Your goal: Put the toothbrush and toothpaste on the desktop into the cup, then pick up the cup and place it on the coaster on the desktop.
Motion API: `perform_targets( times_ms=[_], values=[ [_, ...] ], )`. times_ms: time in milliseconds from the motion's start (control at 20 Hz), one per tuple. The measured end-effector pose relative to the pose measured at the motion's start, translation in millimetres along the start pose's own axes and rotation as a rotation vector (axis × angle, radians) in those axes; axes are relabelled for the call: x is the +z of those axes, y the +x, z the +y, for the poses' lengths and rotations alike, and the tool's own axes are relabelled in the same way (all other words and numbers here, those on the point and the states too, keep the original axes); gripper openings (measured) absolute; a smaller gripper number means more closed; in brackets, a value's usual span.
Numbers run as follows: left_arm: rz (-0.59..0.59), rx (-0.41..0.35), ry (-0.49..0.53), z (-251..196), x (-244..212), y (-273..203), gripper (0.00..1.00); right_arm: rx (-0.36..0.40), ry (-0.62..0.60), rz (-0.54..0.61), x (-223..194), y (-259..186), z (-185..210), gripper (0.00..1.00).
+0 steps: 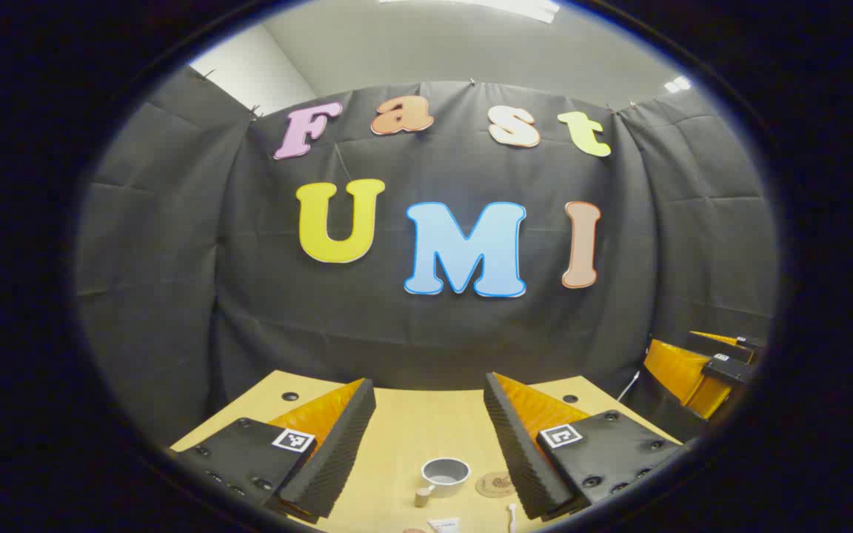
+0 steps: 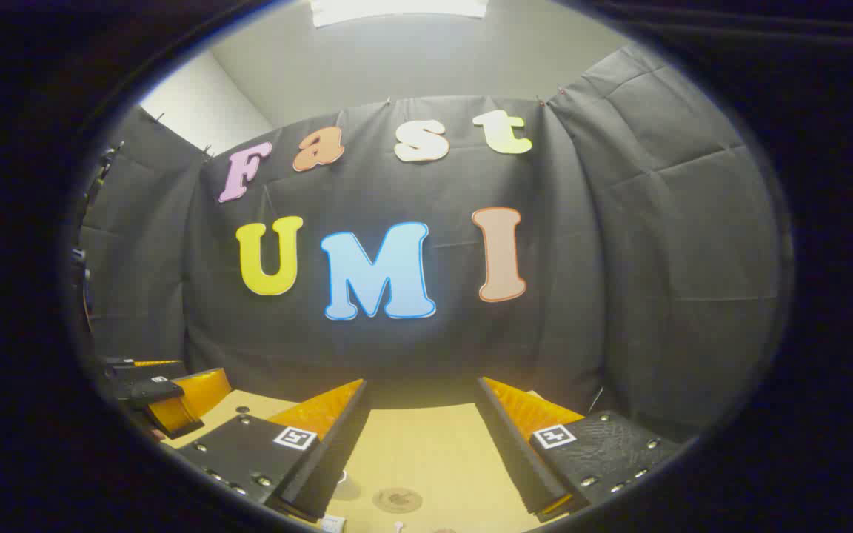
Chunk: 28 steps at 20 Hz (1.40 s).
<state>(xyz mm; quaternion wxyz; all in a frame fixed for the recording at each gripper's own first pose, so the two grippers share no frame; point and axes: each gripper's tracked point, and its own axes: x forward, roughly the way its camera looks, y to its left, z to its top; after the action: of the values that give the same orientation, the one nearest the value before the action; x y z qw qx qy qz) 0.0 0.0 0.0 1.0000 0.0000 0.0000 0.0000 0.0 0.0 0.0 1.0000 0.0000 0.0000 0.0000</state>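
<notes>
In the left gripper view, a grey cup [image 1: 446,474] with a wooden handle stands upright on the wooden desktop [image 1: 404,437], low between my fingers. A round brown coaster [image 1: 495,485] lies just to its right. A white toothbrush [image 1: 512,514] and the toothpaste [image 1: 443,524] lie at the bottom edge. My left gripper [image 1: 429,386] is open and holds nothing, well above them. My right gripper [image 2: 420,385] is open too and empty. In its view the coaster [image 2: 397,500] lies below, with the toothpaste [image 2: 332,523] and the toothbrush tip [image 2: 399,525] at the bottom edge.
The black cloth wall [image 1: 426,333] closes the far side of the desktop. The right gripper [image 1: 708,366] shows at the right edge of the left gripper view. The left gripper [image 2: 167,400] shows at the left edge of the right gripper view. Small dark holes [image 1: 290,396] mark the desktop's far corners.
</notes>
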Motion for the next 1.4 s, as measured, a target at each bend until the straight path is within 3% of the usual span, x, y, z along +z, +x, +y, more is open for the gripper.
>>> perform_targets(
  times_ms=[900, 1400],
  values=[
    [0.064, -0.023, 0.056, -21.8, -20.8, -8.3, 0.95, 0.062, -0.024, 0.073, -18.5, 3.6, 2.6, 0.90],
    [0.317, -0.075, 0.014, -27.7, -127.1, -17.1, 0.95, 0.107, -0.027, 0.383, -127.2, -13.6, 4.6, 0.91]
  ],
)
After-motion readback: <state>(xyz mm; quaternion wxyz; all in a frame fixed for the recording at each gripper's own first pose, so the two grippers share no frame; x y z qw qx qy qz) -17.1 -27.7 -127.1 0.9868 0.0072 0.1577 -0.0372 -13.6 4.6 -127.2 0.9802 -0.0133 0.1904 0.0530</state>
